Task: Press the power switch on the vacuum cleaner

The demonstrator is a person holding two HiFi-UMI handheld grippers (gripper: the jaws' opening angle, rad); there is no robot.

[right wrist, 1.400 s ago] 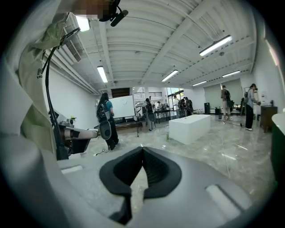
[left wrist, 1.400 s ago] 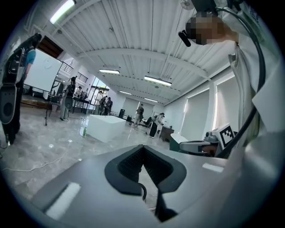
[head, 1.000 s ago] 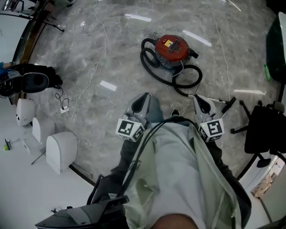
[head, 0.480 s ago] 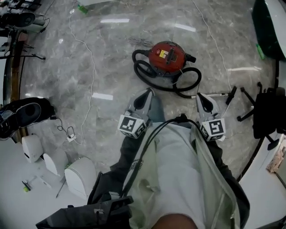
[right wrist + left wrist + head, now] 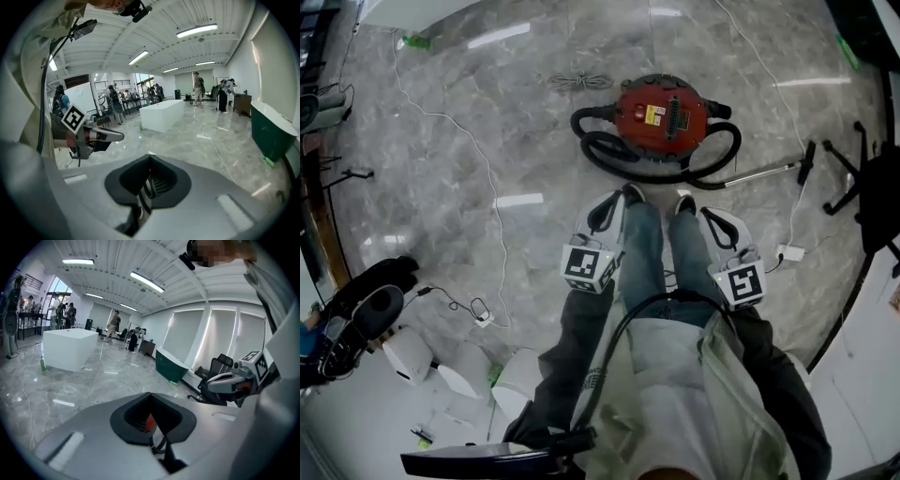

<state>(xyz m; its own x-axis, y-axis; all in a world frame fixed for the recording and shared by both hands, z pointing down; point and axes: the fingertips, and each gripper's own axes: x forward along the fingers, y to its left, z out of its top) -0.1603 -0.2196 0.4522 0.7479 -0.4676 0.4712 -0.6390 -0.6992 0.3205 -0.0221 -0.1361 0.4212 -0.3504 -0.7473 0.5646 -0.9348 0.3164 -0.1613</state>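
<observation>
From the head view, the red vacuum cleaner (image 5: 660, 114) sits on the grey marble floor (image 5: 487, 112), straight ahead of the person's shoes (image 5: 634, 194) and a short way beyond them. Its body is almost round, a little wider across the picture than deep. Its black hose port sticks out to the right, and a yellow label and a dark grille face up on the lid. I can't tell which part is the switch. The black hose (image 5: 609, 150) loops round the left and near sides. The silver wand (image 5: 761, 172) lies lengthwise across the floor, with its floor head out to the right. A coiled grey cable (image 5: 581, 82) lies just beyond the vacuum's left side.

The left gripper (image 5: 604, 208) and right gripper (image 5: 711, 218) are held low on either side of the legs. Both point forward toward the vacuum and are well short of it.

In the left gripper view, that tool's jaws are closed together with nothing between them. It looks across the room at a white block (image 5: 70, 348), a green tub (image 5: 170, 365) and an office chair (image 5: 219, 366), and the other tool shows at the right edge.

In the right gripper view, those jaws also meet on nothing. The same white block and green tub stand ahead, with people further back
</observation>
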